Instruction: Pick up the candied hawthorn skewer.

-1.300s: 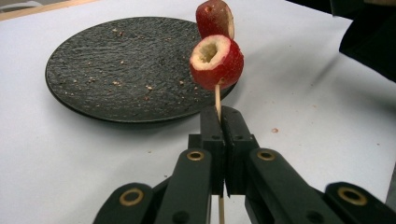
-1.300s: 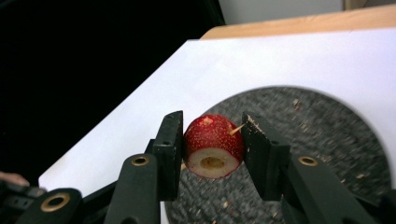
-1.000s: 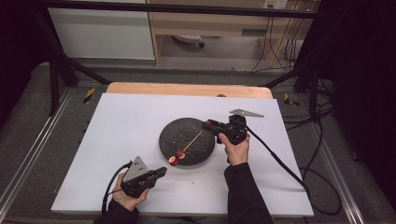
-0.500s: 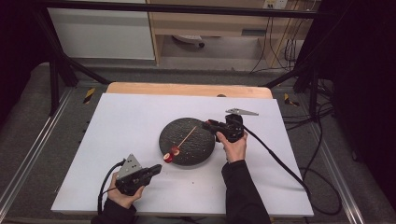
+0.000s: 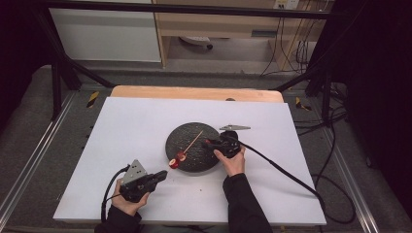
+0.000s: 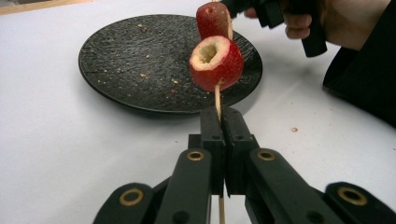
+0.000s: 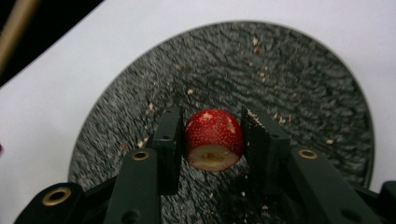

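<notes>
Black stoneware-looking plate (image 5: 193, 146) is sitting near the middle of the white table (image 5: 126, 126) in the high view, and I am working at it with both hands. My left gripper (image 5: 160, 176) is lying low on the table near the front edge, pointing toward the plate; a thin wooden skewer (image 5: 192, 142) is running from just in front of it up across the plate, with red strawberry pieces (image 5: 178, 158) threaded at the plate's near rim. My right gripper (image 5: 208, 142) is hanging over the plate's right edge, its cable trailing off to the right. In the left gripper view, my jaws are standing pressed together on the skewer (image 6: 217, 100), which is passing between them and rising toward the plate (image 6: 135, 60). Two strawberry pieces are sitting on the stick just beyond the jaw tips: the nearer one (image 6: 216, 62) is showing its hollowed pale core toward the camera, the second (image 6: 212, 19) is sitting right behind it. My right hand (image 6: 322, 23) is holding its gripper past them, over the plate's far side. In the right gripper view, my jaws are clamping a strawberry half (image 7: 214, 139) from both sides, cut face toward the camera, above the crumb-speckled plate (image 7: 299, 93); whether the fruit is touching the plate I cannot tell.
</notes>
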Demonstrator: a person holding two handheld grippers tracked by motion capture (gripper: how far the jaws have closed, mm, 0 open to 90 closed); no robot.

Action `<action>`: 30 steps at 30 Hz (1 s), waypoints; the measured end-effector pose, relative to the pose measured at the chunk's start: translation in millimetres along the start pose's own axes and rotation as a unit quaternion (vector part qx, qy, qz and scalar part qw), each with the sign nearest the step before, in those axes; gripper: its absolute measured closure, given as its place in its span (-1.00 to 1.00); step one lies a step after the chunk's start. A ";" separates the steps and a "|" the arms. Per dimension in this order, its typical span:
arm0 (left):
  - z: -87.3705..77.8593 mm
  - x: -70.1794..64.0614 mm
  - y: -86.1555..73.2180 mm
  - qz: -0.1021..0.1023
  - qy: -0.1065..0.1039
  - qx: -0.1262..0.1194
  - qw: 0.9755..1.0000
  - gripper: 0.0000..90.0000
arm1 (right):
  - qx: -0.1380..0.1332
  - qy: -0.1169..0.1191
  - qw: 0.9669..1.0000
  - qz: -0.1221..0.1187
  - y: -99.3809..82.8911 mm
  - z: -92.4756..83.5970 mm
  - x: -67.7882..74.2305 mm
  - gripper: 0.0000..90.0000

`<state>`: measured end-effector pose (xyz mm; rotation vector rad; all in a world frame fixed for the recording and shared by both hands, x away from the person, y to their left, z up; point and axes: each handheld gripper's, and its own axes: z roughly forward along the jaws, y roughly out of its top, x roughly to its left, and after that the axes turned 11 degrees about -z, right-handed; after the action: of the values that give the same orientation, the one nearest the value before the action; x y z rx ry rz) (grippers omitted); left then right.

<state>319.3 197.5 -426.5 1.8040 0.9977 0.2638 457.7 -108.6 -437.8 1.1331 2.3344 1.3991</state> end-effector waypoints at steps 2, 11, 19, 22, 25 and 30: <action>0.0 0.4 0.0 0.000 0.001 0.000 1.000 0.96 | 0.008 -0.002 1.000 -0.006 -3.6 3.4 0.7 0.36; 0.7 0.0 -0.3 -0.002 0.001 0.000 1.000 0.96 | 0.027 -0.001 0.999 -0.018 -11.5 10.4 2.8 0.22; 0.8 -1.2 -0.2 0.000 0.000 0.000 1.000 0.96 | -0.015 0.007 0.999 -0.027 2.4 -18.0 14.6 -0.30; 1.5 -2.4 -0.3 0.001 0.000 0.000 1.000 0.96 | -0.032 0.016 0.999 -0.025 4.6 -27.7 21.8 -0.48; 2.0 -3.3 -0.5 0.002 0.000 0.000 1.000 0.96 | -0.044 0.028 0.999 -0.016 4.4 -33.7 28.6 -0.67; 4.6 -5.9 -1.4 0.007 0.001 0.002 1.000 0.96 | -0.051 0.046 0.998 -0.010 2.2 -37.0 36.0 -0.79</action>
<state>317.6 190.3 -428.3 1.8152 0.9874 0.2716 415.1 -107.9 -408.7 1.0358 2.2992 1.5747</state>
